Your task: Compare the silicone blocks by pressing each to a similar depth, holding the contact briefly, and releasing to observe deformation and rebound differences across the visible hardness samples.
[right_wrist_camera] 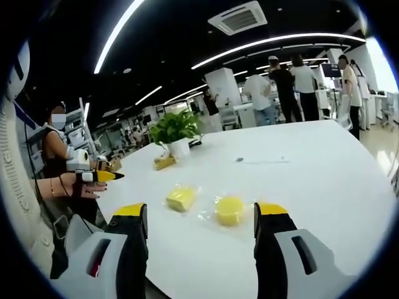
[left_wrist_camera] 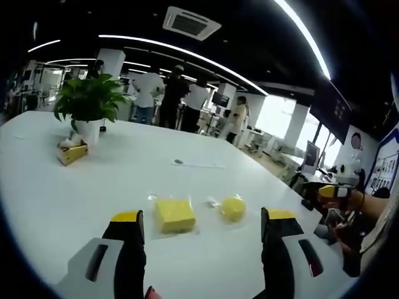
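So from where I'm driving, both grippers are hovering above the white table [left_wrist_camera: 75, 187] with nothing in them. In the left gripper view, my left gripper [left_wrist_camera: 202, 227] has its jaws spread wide, and the square block [left_wrist_camera: 174, 215] sits right between the yellow tips, a bit toward the left jaw, still on its clear plastic sheet. The round block [left_wrist_camera: 232, 208] is just beside it, on its own sheet. Neither is being touched.

In the right gripper view, the right gripper [right_wrist_camera: 201, 218] is also wide open and empty, with the round block [right_wrist_camera: 229, 210] between the jaws and the square block [right_wrist_camera: 181, 198] further left.

Further back on the table there's a potted plant [left_wrist_camera: 88, 103] with a small yellow box [left_wrist_camera: 72, 152] next to it. A few people [left_wrist_camera: 168, 96] are standing behind the table.
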A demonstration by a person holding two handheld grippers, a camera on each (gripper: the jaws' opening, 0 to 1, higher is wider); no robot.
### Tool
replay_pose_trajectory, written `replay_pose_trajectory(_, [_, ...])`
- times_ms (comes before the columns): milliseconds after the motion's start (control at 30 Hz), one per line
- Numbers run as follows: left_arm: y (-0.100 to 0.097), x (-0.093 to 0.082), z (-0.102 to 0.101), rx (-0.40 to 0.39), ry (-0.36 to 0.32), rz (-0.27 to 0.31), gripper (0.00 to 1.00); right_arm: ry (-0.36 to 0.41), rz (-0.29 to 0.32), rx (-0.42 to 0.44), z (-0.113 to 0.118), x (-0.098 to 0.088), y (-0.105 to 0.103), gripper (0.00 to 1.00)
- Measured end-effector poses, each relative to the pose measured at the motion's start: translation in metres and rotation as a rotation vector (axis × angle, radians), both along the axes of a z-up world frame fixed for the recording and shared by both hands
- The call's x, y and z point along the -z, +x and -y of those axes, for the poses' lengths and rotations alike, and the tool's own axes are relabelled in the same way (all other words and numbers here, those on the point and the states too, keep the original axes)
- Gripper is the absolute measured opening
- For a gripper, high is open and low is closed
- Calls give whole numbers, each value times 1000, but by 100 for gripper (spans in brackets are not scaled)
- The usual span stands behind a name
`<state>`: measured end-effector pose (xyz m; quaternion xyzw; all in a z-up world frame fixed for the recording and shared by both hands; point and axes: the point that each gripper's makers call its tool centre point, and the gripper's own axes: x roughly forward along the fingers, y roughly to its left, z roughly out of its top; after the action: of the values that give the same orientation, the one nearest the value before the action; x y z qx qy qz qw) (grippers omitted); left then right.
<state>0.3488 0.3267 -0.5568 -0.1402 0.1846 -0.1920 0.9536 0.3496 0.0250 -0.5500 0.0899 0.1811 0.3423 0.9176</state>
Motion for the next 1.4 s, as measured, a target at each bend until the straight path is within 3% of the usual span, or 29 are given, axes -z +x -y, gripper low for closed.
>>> replay_pose_trajectory(333, [25, 23, -3, -3, -12, -56, 75, -7, -22, -18, -8, 5, 16, 64])
replay_pose_trajectory(500, [39, 44, -5, -2, -24, -134, 76, -14, -40, -27, -12, 12, 22, 64])
replay_pose_trajectory(1000, [94, 83, -12, -1, -28, -217, 73, -39, -100, -36, -11, 32, 34, 63])
replay_pose_trajectory(1133, [109, 96, -13, -5, -77, -250, 72, -55, -113, -36, -10, 36, 35, 63])
replay_pose_trajectory(1300, [126, 112, -9, -39, -206, -314, 76, -66, -127, -29, -9, 41, 38, 63])
replay_pose_trajectory(1400, [137, 121, -11, -61, -240, -321, 75, -69, -144, -31, -12, 47, 38, 63])
